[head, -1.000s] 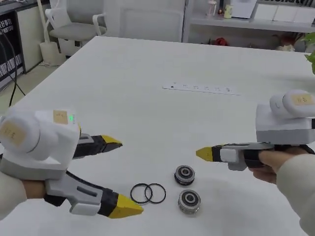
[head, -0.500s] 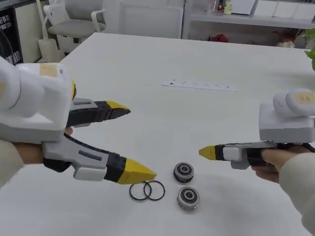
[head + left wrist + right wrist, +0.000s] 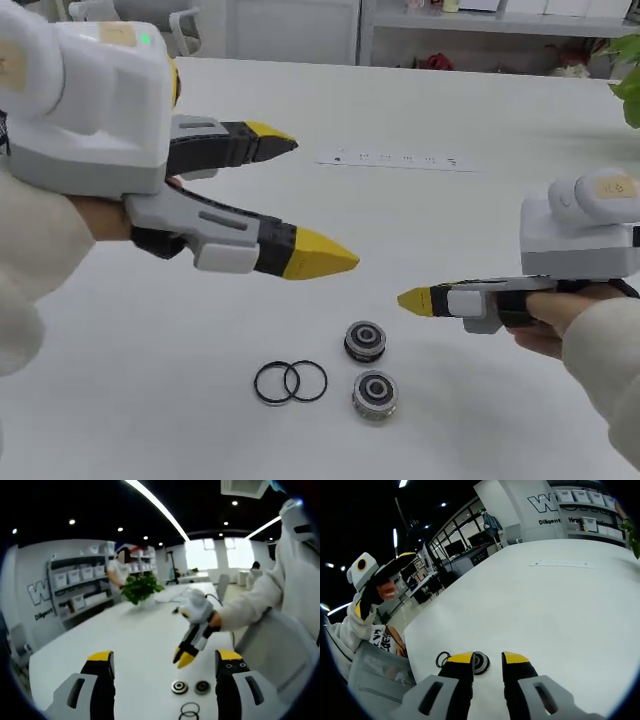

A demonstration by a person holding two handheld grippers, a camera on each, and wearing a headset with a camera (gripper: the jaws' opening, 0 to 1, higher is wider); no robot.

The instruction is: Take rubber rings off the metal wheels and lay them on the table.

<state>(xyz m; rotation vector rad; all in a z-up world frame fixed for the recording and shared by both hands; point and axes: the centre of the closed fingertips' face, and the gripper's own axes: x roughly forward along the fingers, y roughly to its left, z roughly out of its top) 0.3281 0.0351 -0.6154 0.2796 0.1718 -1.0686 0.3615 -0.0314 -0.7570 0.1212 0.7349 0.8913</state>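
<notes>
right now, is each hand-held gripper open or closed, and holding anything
Left hand-held gripper: wide open, holding nothing.
Right hand-held gripper: jaws only slightly apart, holding nothing.

Two rubber rings (image 3: 290, 382) left of two metal wheels (image 3: 365, 340), on table (image 3: 450, 230)

- Bright, even light; faint soft shadows on the white tabletop (image 3: 450, 230).
- Ceiling light strip (image 3: 155, 505) and windows (image 3: 215, 552) blown out.
- Gripper views curve strongly at edges.
</notes>
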